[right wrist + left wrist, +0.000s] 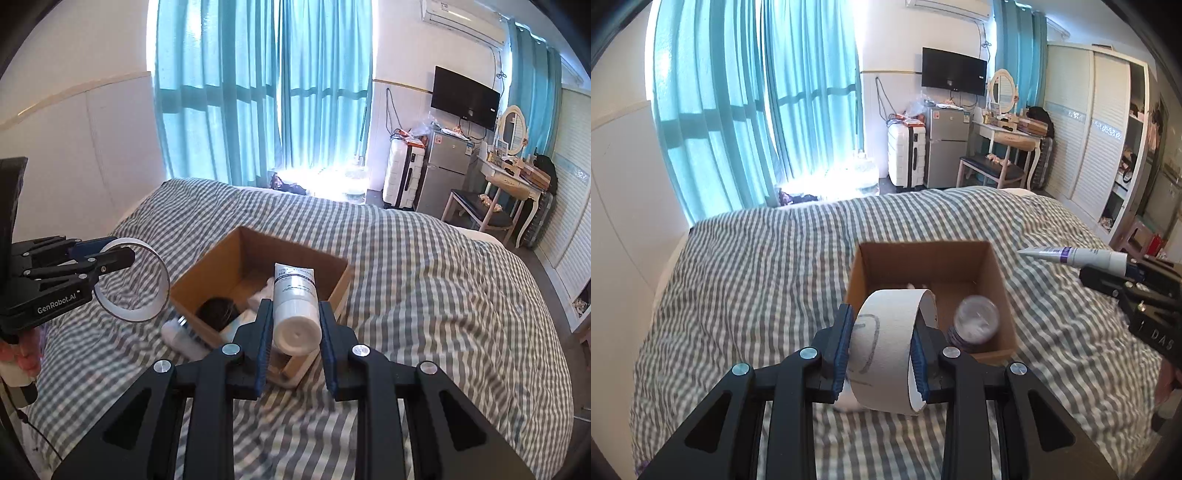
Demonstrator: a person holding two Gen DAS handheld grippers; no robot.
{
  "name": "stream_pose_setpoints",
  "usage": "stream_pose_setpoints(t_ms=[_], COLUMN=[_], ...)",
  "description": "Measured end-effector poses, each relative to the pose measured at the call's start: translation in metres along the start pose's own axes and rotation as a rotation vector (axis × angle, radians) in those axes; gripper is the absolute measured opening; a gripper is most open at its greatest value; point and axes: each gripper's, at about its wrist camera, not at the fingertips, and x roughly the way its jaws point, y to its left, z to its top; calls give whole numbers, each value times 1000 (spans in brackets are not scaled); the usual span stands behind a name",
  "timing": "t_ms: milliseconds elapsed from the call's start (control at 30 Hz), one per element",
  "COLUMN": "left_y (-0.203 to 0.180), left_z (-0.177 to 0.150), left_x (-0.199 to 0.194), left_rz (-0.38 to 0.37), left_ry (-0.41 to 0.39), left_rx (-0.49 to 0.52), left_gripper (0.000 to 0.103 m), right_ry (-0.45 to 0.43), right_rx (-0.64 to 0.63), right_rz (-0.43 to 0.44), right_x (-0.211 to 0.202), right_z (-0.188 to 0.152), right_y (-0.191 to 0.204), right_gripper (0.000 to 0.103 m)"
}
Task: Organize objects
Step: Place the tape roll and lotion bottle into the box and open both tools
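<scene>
Daylight glares through the curtains; fisheye edges bend and darken.

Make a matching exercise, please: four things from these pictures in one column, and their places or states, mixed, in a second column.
Things:
1. tape roll
2. white tube
3. jar
4. cardboard box

Places or states:
a. lies inside the box
b. held in the left gripper
c. stands open on the striped bed cover
d. held in the right gripper

Pairs: 1-b, 2-d, 3-a, 4-c
</scene>
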Motion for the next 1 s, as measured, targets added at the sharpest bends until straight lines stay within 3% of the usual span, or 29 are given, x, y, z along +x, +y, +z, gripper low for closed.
stream_pose_setpoints(t_ms=[433,700,1000], left_y=[18,14,12], left_z=[39,23,-2], left_x=[108,157,188], left_rz=[-16,-69,-96], left_ry=[31,71,143], left_rx=[51,67,89], left_gripper=[30,30,30], right_ry=[66,120,166], right_rx=[-12,-112,-107], right_rz=[37,88,146], right_x=[119,168,193], right_z=[45,36,19], right_y=[-19,-7,-9], right_gripper=[23,23,23])
